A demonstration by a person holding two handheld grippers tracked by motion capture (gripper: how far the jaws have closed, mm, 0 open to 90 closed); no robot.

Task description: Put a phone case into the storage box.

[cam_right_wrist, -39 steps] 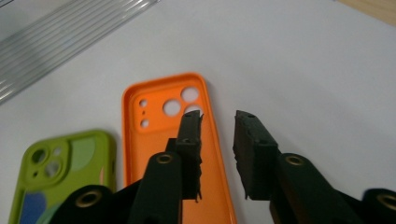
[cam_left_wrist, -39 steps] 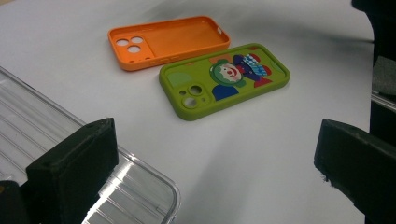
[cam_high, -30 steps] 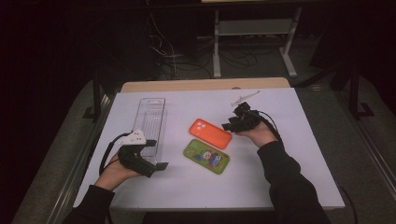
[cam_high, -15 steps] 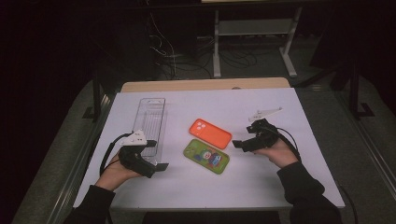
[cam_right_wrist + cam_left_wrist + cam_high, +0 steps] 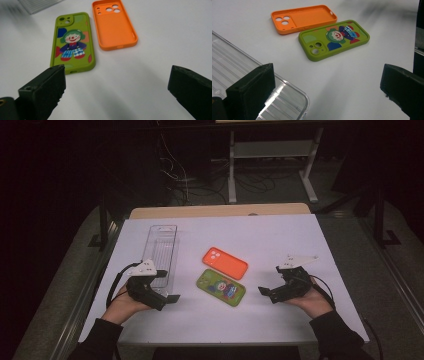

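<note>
An orange phone case point(image 5: 225, 262) lies inside-up near the middle of the white table point(image 5: 260, 232). Just in front of it lies a green phone case point(image 5: 221, 287) with a clown picture on its back. Both cases appear in the left gripper view point(image 5: 303, 18) point(image 5: 334, 38) and in the right gripper view point(image 5: 115, 23) point(image 5: 72, 42). My left gripper point(image 5: 172, 298) rests low at the front left, open and empty, beside a clear plastic tray point(image 5: 162, 251). To the right of the green case my right gripper point(image 5: 265, 292) is open and empty, pointing left toward it.
The clear ribbed tray point(image 5: 249, 82) lies under the left jaw in the left gripper view. Beyond the table's far edge there are a wooden strip point(image 5: 220, 211), cables and a metal stand point(image 5: 270, 155) on a dark floor. Bare white surface lies around both cases.
My right gripper has drawn back from beside the orange case toward the front right of the table. The left gripper and both cases have stayed where they were.
</note>
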